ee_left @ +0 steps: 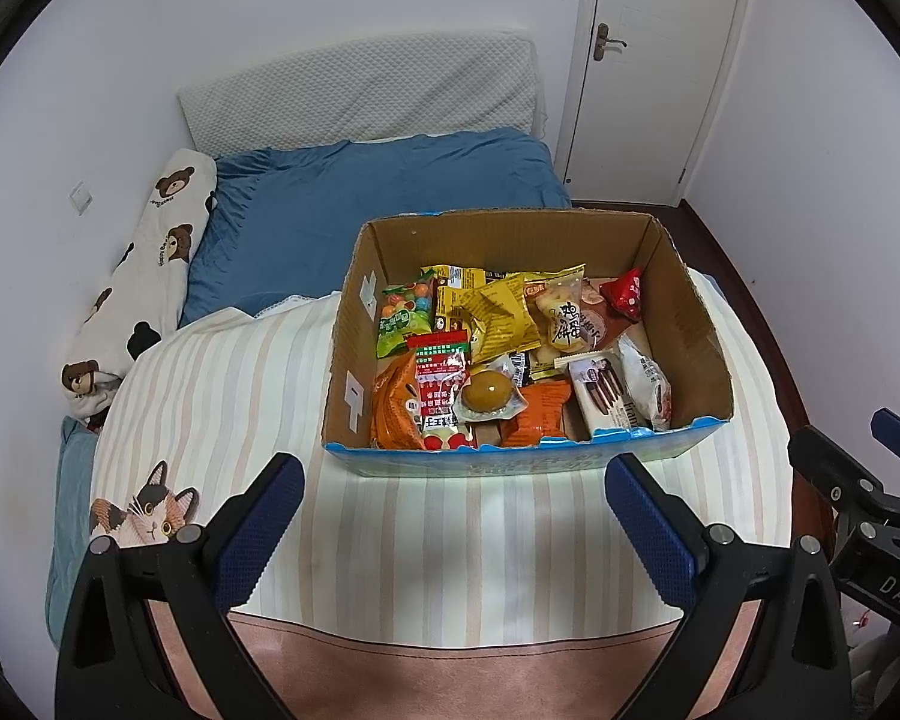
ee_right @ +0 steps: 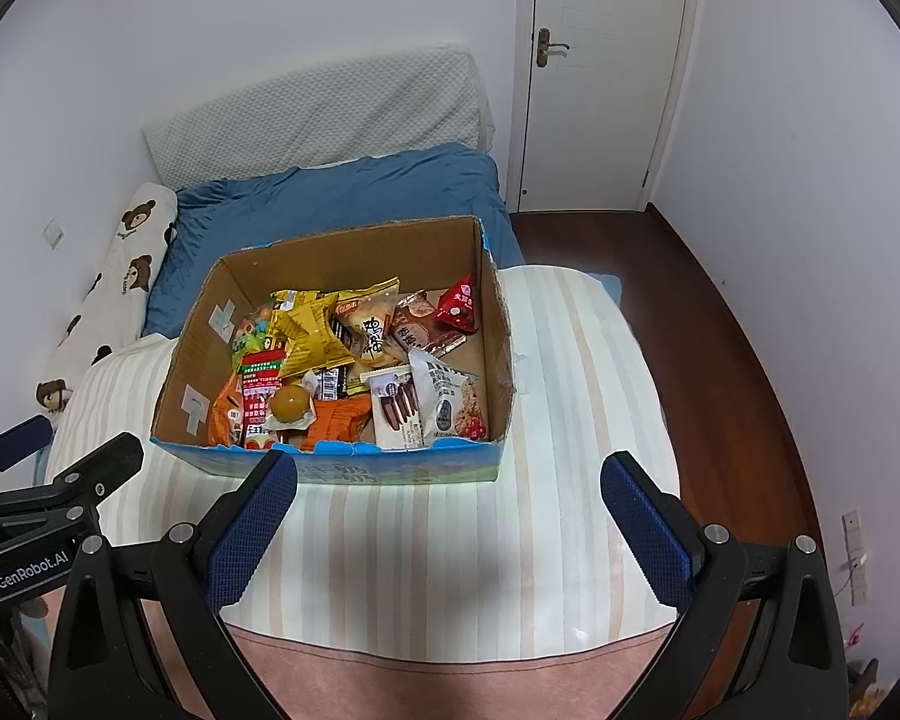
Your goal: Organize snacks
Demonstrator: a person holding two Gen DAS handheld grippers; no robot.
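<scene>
An open cardboard box (ee_left: 696, 324) stands on a striped blanket on the bed; it also shows in the right wrist view (ee_right: 498, 348). It holds several snack packets: yellow chips (ee_left: 501, 315), a green candy bag (ee_left: 402, 318), a red pouch (ee_left: 627, 294), an orange packet (ee_left: 540, 411), a round brown egg pack (ee_left: 486, 393) and a white chocolate-biscuit pack (ee_left: 603, 393). My left gripper (ee_left: 453, 531) is open and empty, in front of the box. My right gripper (ee_right: 450, 531) is open and empty, also in front of the box.
The striped blanket (ee_left: 210, 396) covers the near bed, with a blue duvet (ee_left: 330, 216), a bear-print pillow (ee_left: 144, 288) and a white headboard cushion (ee_left: 366, 96) behind. A white door (ee_right: 606, 72) and dark wood floor (ee_right: 720, 330) lie to the right.
</scene>
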